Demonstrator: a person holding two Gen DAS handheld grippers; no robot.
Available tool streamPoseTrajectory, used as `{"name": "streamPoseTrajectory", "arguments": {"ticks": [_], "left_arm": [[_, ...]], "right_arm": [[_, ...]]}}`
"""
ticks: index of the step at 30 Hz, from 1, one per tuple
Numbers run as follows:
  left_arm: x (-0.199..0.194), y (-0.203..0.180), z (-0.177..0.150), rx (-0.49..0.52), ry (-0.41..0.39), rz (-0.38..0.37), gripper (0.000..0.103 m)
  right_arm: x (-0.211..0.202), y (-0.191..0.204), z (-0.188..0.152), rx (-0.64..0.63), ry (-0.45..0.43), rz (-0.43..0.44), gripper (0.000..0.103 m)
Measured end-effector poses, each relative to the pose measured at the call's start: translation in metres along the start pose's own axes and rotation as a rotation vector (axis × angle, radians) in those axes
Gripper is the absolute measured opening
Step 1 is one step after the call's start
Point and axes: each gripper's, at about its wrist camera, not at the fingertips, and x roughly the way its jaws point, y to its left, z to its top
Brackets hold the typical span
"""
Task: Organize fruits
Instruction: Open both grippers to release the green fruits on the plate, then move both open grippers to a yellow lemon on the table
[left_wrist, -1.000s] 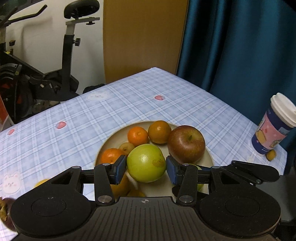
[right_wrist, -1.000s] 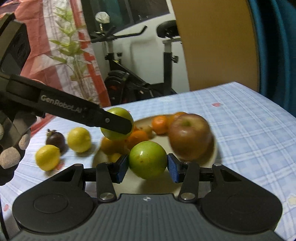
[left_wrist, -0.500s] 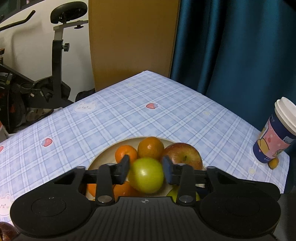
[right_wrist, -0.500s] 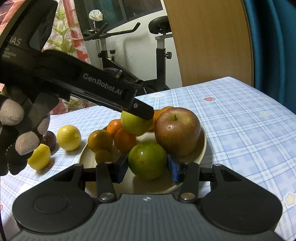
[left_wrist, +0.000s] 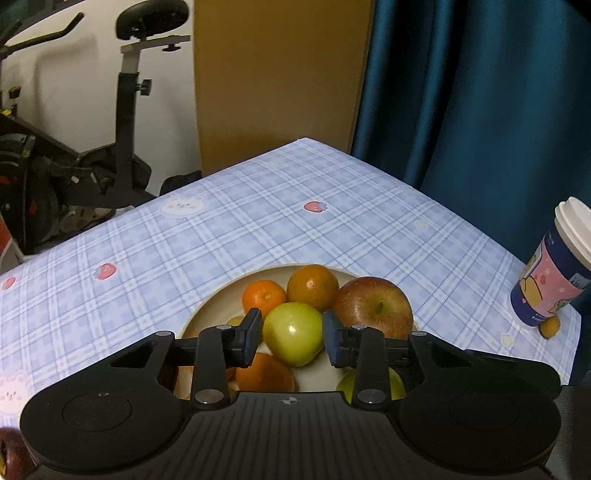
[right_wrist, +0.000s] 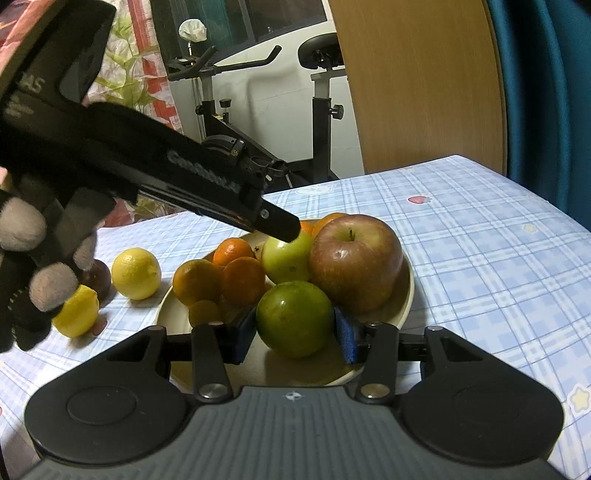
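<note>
The left gripper (left_wrist: 292, 334) is opening around a pale green apple (left_wrist: 293, 333) at the plate's (left_wrist: 207, 314) middle. The right gripper (right_wrist: 294, 329) clamps a darker green fruit (right_wrist: 294, 318) over the plate's near rim. Both look firm, smooth and probably slippery; grip them across the widest part.

Your left gripper (left_wrist: 291, 334) was matte black plastic: a ribbed central plate with a small crosshair mark, flanked by two round housings, each with a shallow circular recess. Two black link arms carried silver screw heads at their pivots. Its fingers (left_wrist: 252, 334) ended in dark blue pads. Your right gripper (right_wrist: 295, 328) had the same build, with brighter blue pads on its fingers (right_wrist: 345, 334). From the right wrist view, the left gripper's side bore blurred white lettering, unreadable. Your left hand (right_wrist: 33, 280) wore a black glove with grey fuzzy fingertips.
</note>
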Motion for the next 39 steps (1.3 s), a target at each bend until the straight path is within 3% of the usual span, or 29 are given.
{"name": "streamPoseTrajectory", "arguments": {"ticks": [7, 17, 27, 32, 39], "left_arm": [[-0.035, 0.019, -0.02, -0.068, -0.03, 0.051, 0.046], [-0.1, 0.044, -0.058, -0.163, -0.106, 0.245, 0.05], [-0.152, 0.081, -0.1, -0.331, -0.167, 0.33, 0.051], [-0.17, 0.106, -0.116, -0.386, -0.182, 0.396, 0.051], [-0.189, 0.131, -0.122, -0.456, -0.215, 0.413, 0.051]], "right_arm": [[-0.001, 0.006, -0.001, -0.045, -0.005, -0.024, 0.057], [-0.005, 0.023, -0.004, -0.113, -0.044, -0.031, 0.069], [-0.015, 0.057, -0.007, -0.192, -0.095, 0.072, 0.071], [-0.011, 0.073, -0.007, -0.215, -0.06, 0.109, 0.071], [-0.005, 0.089, -0.001, -0.249, -0.029, 0.148, 0.071]]}}
